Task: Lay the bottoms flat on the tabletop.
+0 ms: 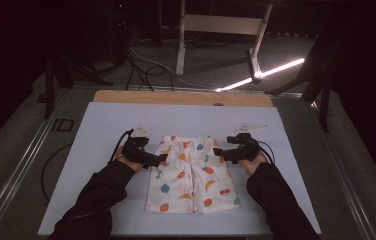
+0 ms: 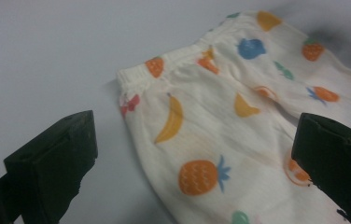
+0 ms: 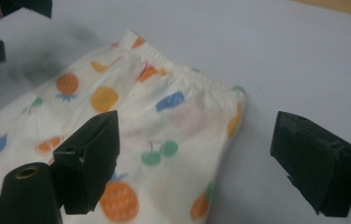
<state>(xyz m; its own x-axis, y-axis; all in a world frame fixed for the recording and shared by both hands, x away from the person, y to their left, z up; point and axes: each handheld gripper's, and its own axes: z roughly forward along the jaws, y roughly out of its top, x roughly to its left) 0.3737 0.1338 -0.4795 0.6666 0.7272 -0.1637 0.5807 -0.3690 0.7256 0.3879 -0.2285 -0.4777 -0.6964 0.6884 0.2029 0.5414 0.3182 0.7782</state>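
Both grippers, L [image 1: 162, 161] & R [image 1: 218, 154], fingers wide, empty, straddling shorts [image 1: 192, 175] side edges.

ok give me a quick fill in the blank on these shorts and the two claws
1. The fruit-print shorts lie flat on a pale ____ mat.
2. The left claw and the right claw both have their jaws ____.
3. In the left gripper view, the yellow fruit printed just below the waistband is a ____.
4. In the high view the waistband end of the shorts points ____ from the person.

Missing words: blue; open; banana; away
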